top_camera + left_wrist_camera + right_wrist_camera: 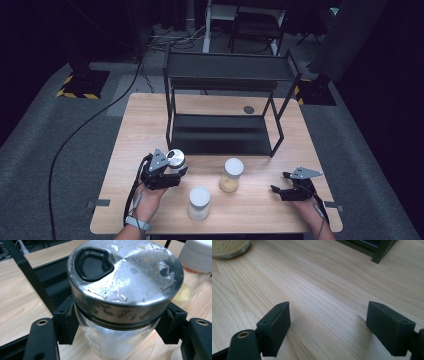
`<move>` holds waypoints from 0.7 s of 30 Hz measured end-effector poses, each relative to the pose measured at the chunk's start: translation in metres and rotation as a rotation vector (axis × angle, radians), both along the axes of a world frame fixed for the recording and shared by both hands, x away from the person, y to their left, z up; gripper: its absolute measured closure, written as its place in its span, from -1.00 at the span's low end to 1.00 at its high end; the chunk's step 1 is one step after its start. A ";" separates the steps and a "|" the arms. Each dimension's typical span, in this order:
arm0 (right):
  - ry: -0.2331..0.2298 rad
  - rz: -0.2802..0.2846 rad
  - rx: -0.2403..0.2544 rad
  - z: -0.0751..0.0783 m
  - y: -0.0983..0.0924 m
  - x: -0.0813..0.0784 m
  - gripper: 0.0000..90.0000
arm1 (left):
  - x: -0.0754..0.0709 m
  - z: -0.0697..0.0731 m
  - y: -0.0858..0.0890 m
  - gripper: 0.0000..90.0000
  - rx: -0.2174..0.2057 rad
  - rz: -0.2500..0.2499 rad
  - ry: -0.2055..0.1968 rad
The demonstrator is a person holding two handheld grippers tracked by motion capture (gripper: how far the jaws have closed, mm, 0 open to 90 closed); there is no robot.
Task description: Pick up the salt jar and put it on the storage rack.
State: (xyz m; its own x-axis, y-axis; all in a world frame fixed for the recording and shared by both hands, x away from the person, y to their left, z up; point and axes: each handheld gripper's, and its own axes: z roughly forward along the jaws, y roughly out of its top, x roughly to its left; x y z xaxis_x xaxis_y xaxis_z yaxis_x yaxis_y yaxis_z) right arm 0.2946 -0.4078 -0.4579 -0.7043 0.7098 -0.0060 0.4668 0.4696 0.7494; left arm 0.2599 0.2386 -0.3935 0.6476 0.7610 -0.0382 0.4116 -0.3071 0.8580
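A glass jar with a worn metal lid (pixel 125 282) stands between the jaws of my left gripper (pixel 119 325); both black pads press on its glass body just under the lid. In the high view this jar (pixel 175 158) is at the table's left, right in front of the black shelf rack (pixel 225 135), with the left gripper (pixel 172 169) shut on it. My right gripper (pixel 280 182) hovers low over the wood at the right. Its jaws (pixel 328 327) are wide apart, nothing between them.
A white-lidded jar of yellow grains (pixel 232 175) stands mid-table, and its base (pixel 227 247) lies left of the right gripper. Another white-lidded jar (pixel 199 202) stands near the front edge. A rack leg (pixel 382 251) is ahead to the right. The table (pixel 145 120) has bare wood at its left.
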 end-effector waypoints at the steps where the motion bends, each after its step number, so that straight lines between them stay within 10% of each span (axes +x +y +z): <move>1: 0.000 0.000 0.000 0.000 0.000 0.000 -0.57 | 0.002 0.002 -0.001 -0.33 -0.005 -0.002 0.002; 21: 0.000 -0.002 0.000 0.000 0.000 0.000 -0.57 | 0.042 0.031 -0.020 -0.33 -0.046 -0.025 0.002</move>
